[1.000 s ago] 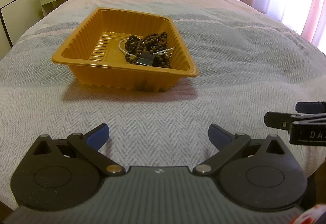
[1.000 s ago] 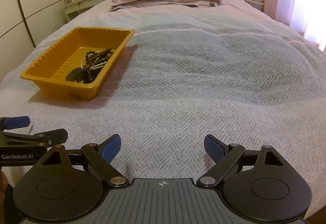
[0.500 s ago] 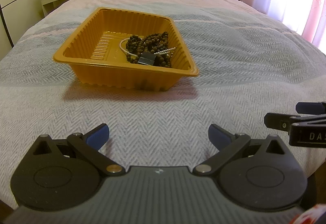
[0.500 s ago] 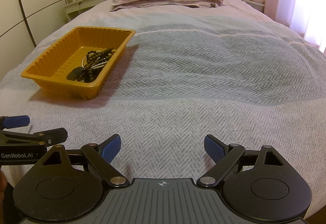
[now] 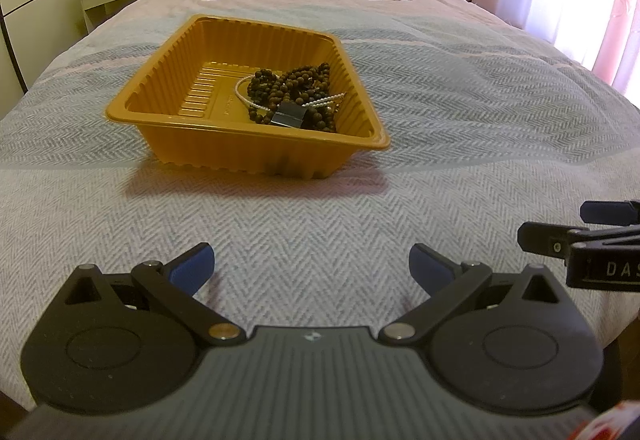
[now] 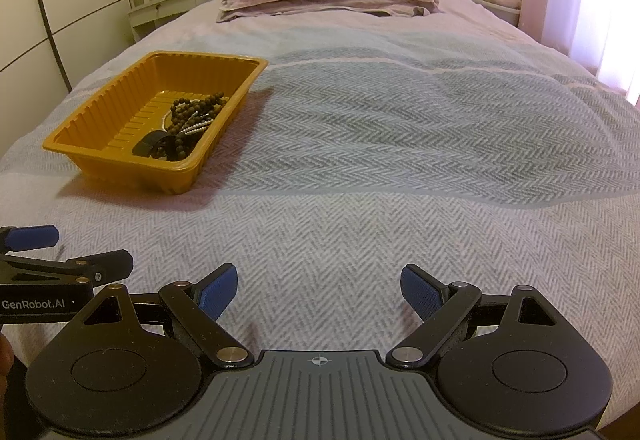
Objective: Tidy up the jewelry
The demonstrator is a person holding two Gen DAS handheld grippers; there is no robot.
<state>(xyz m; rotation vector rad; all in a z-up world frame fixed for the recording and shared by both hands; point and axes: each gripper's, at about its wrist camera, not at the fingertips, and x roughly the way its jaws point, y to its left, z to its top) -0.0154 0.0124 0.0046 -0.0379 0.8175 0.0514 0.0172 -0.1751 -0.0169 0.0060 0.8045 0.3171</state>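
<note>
on the bed (image 5: 320, 224), toward its left side, sits an orange tray (image 5: 192, 107) on the herringbone blanket. the jewelry lies inside it, bunched against the tray's right wall: dark wooden beads (image 5: 296, 87) in a heap, a thin white pearl strand (image 5: 244, 95) looped under and through them, and a small dark clip or band (image 5: 289, 115) resting at the near edge of the heap. the pieces touch and overlap; whether the strands are tangled cannot be told from either view.

the left gripper (image 5: 312, 266) hovers near the foot of the bed, well apart from the tray, jaws spread wide and empty. the right gripper (image 6: 318, 290) is level with it, just to its right, likewise wide and holding nothing. each shows at the edge of the other's view.

no jewelry is visible on the blanket outside the tray. judgement: gathering appears complete, as every visible piece is already in the tray. if the task ends at collection, it looks finished or nearly so. if it calls for separating or laying out the pieces, that part is not yet done, since the heap is unsorted and the left half of the tray is bare.
</note>
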